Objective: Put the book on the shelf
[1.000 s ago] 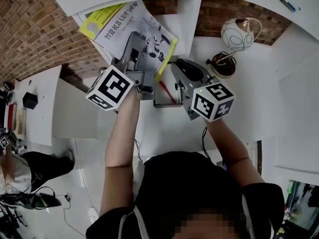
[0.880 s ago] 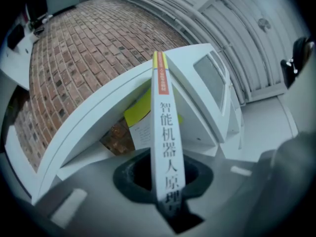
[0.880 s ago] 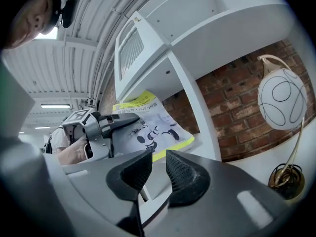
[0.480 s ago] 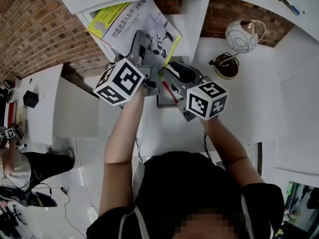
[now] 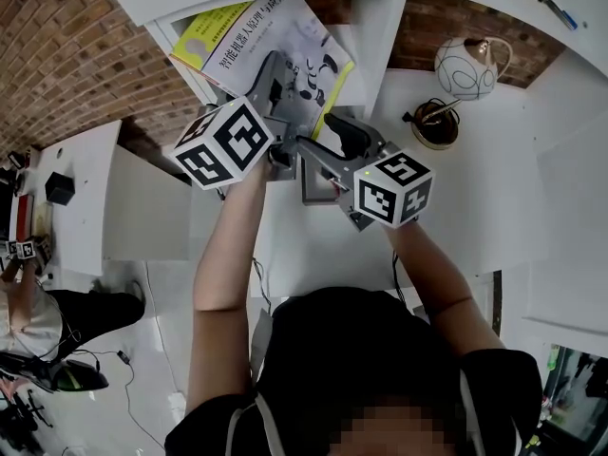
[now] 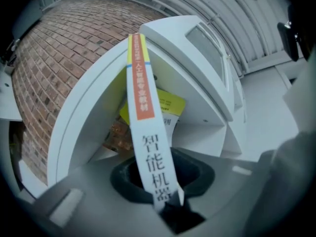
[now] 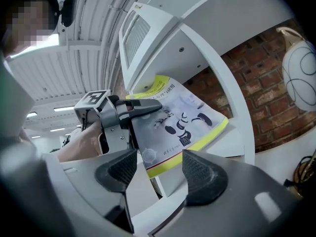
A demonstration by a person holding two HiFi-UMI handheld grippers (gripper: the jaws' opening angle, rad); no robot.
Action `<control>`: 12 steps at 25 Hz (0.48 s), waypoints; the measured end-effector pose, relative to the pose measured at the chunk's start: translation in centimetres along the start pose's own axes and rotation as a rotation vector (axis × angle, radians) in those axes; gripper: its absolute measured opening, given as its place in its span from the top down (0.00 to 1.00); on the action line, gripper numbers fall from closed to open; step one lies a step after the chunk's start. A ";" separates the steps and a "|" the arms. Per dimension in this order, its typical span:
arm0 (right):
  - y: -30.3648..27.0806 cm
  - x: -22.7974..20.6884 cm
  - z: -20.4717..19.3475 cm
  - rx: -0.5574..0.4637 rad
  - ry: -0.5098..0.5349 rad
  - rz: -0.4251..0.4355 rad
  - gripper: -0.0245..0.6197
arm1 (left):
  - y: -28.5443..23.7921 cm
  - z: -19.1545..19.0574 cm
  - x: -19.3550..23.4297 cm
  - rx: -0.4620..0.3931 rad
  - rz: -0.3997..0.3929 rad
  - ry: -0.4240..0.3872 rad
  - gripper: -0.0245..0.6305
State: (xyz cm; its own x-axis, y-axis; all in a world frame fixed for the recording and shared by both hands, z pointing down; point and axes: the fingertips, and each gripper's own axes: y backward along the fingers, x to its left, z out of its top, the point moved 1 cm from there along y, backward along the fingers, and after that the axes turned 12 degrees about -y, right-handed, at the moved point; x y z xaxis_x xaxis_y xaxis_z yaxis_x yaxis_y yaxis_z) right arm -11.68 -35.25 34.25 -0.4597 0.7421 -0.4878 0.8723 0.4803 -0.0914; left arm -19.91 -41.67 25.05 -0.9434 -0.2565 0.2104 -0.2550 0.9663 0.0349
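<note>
Your right gripper (image 7: 158, 174): jaws opening, nothing pinched between them (black textured pads bare). Your left gripper (image 6: 163, 181) clamps the spine of the white, yellow-edged paperback book (image 5: 275, 41), which leans tilted into the white shelf (image 5: 375, 36) opening.

Book (image 5: 285, 41) glossy paper; brick wall (image 5: 66, 55) rough; shelf (image 5: 380, 36) smooth.

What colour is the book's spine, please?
Book spine: white, orange band, yellow top; left gripper view.
</note>
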 end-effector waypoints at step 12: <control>-1.6 -0.4 -1.0 0.049 0.189 -0.109 0.37 | -0.1 0.2 0.0 0.017 -0.017 0.067 0.85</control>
State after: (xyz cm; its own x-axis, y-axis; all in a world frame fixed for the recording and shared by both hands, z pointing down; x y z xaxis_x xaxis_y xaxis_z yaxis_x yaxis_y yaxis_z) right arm -13.02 -35.87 35.50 -0.5704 0.7640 -0.3016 0.8209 0.5422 -0.1791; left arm -19.94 -41.78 24.90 -0.9227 -0.2704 0.2746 -0.2751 0.9612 0.0222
